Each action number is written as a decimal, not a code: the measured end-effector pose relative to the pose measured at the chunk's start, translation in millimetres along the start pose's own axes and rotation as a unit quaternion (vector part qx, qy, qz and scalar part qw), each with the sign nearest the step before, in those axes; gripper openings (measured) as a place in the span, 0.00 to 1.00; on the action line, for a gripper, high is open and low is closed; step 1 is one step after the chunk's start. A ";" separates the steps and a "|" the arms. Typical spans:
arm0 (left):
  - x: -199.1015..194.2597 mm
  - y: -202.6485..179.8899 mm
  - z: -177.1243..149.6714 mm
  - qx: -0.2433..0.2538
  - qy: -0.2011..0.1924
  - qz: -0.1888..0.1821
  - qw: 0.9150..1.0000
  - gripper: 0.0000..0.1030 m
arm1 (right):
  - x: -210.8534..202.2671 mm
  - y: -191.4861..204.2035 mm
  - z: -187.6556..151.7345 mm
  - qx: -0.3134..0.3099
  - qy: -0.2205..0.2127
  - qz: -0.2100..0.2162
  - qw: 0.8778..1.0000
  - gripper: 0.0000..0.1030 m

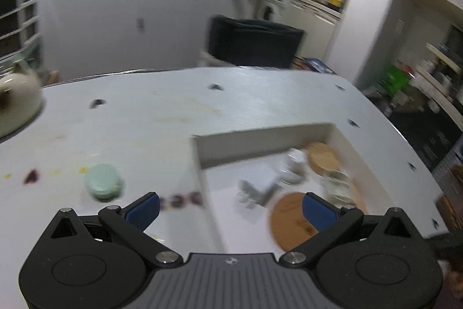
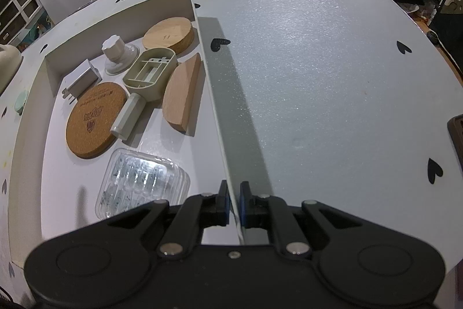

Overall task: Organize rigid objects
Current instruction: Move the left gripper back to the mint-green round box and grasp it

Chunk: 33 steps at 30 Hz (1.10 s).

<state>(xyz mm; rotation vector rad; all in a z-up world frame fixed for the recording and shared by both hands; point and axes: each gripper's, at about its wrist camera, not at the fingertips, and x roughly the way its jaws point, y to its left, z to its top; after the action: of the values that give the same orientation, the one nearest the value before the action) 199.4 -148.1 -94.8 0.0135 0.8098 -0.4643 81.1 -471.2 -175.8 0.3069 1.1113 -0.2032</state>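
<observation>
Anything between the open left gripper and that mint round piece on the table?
Nothing visible. The mint round piece lies alone on the table, just ahead-left of the left gripper, outside the white box. The view is blurred.

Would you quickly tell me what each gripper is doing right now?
Left gripper: open, holding nothing.
Right gripper: shut on the box wall.

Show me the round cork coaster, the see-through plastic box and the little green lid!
cork coaster (image 2: 94, 122), right wrist view, middle of its printed top.
clear plastic box (image 2: 141, 183), right wrist view, centre of its lid.
green lid (image 1: 102, 181), left wrist view, its top face.
</observation>
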 end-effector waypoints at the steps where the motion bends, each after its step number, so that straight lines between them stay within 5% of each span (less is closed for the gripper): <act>1: 0.0 8.3 0.7 -0.009 -0.004 0.006 1.000 1.00 | 0.0 0.1 0.0 0.000 0.000 0.000 1.000 0.08; 13: 26.4 85.4 6.8 -0.060 -0.015 0.097 0.993 1.00 | 1.1 0.2 0.3 -0.001 0.003 -0.002 1.000 0.07; 24: 65.1 117.0 4.1 -0.061 -0.003 0.096 0.993 1.00 | 4.7 5.0 7.6 -0.008 0.020 -0.015 1.000 0.07; 27: 75.1 119.1 4.2 -0.048 -0.001 0.093 0.995 0.97 | 6.1 7.6 9.9 -0.012 0.027 -0.021 0.999 0.08; 33: 92.7 129.9 4.1 -0.045 0.002 0.100 0.994 0.76 | 6.9 14.3 12.8 -0.019 0.036 -0.042 0.998 0.09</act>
<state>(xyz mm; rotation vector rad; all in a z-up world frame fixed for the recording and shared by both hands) 310.0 -68.6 -178.0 0.0114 0.8239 -0.2386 99.3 -462.1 -174.8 0.2357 1.1987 -0.2471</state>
